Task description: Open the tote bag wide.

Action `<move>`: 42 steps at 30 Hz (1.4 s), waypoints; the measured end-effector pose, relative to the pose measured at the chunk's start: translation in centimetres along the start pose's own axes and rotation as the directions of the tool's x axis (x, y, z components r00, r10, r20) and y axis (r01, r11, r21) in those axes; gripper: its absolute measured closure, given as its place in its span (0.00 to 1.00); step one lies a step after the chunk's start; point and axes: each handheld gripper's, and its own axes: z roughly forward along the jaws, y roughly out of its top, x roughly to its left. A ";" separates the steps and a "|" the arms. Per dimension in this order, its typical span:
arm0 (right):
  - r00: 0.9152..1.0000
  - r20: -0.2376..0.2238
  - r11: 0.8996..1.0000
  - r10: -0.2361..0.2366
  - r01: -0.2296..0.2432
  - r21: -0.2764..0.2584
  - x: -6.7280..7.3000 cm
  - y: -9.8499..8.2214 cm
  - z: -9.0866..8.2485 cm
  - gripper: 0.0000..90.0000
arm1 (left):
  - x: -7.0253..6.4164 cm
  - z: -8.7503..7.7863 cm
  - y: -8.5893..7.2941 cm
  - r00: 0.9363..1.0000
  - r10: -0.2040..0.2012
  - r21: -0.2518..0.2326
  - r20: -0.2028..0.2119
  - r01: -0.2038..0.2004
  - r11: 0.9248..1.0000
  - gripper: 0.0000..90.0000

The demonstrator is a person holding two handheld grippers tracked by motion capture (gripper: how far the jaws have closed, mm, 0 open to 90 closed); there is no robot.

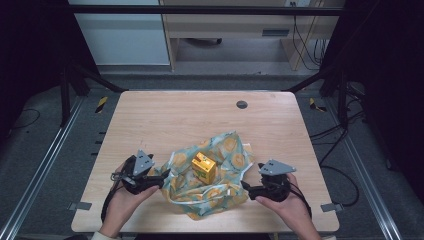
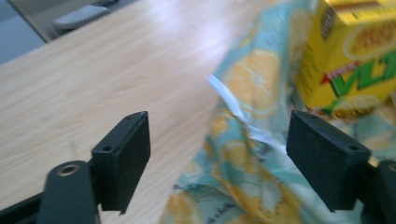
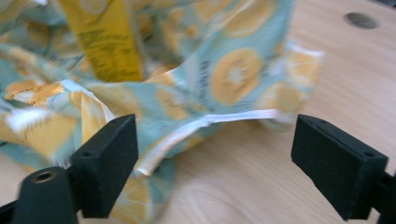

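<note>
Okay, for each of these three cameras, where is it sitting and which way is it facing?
High view: above the person's side, looking forward and down at the table; both hands and grippers show.
Left gripper view: rides the left gripper, facing the cloth and yellow carton; open jaws show.
Right gripper view: rides the right gripper, facing the cloth edge; open jaws.
All share cloth and carton.

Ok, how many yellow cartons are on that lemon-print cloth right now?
1. The yellow carton stands upright near the middle of the lemon-print cloth, between the left claw and right claw. The cloth's bunched folds could hide something small.
</note>
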 end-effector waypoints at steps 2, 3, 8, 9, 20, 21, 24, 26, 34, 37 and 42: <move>1.000 0.021 1.000 0.020 -0.019 -0.015 -0.8 -0.1 -0.3 0.14 | 1.0 -0.4 -0.2 0.999 -0.033 -0.012 -0.020 0.033 0.999 0.20; 0.999 0.040 0.999 0.034 -0.033 -0.022 -1.5 -0.2 -0.4 0.14 | 1.5 -0.6 -0.3 0.999 -0.047 -0.012 -0.027 0.047 0.999 0.19; 0.989 0.111 0.994 0.097 -0.091 -0.058 -3.8 -0.5 -0.8 0.12 | 4.0 -1.3 -1.3 0.991 -0.115 -0.022 -0.073 0.114 0.993 0.17; 0.987 0.121 0.993 0.105 -0.098 -0.063 -4.2 -0.6 -0.9 0.12 | 4.5 -1.4 -1.5 0.988 -0.128 -0.023 -0.082 0.126 0.992 0.17; 0.955 0.211 0.976 0.207 -0.188 -0.105 -7.6 -1.8 -1.4 0.10 | 8.1 -2.0 -3.5 0.965 -0.213 -0.027 -0.151 0.211 0.977 0.16; 0.953 0.219 0.976 0.208 -0.189 -0.106 -7.8 -1.9 -1.3 0.10 | 8.3 -2.0 -3.7 0.964 -0.219 -0.027 -0.154 0.217 0.976 0.16; 0.947 0.232 0.974 0.221 -0.202 -0.107 -8.3 -2.2 -1.3 0.09 | 8.8 -1.9 -4.1 0.960 -0.227 -0.022 -0.167 0.226 0.974 0.15; 0.942 0.242 0.971 0.233 -0.212 -0.110 -8.7 -2.4 -1.3 0.09 | 9.2 -1.8 -4.4 0.957 -0.234 -0.015 -0.172 0.235 0.972 0.15; 0.931 0.261 0.967 0.253 -0.234 -0.101 -9.7 -3.1 -1.3 0.08 | 10.1 -1.4 -5.4 0.953 -0.241 0.015 -0.185 0.248 0.969 0.14; 0.926 0.270 0.965 0.262 -0.244 -0.099 -10.1 -3.4 -1.3 0.07 | 10.3 -1.2 -5.6 0.952 -0.242 0.027 -0.189 0.251 0.968 0.14; 0.919 0.274 0.959 0.282 -0.267 -0.092 -10.7 -3.9 -1.1 0.07 | 10.6 -0.9 -6.0 0.950 -0.242 0.043 -0.196 0.255 0.966 0.13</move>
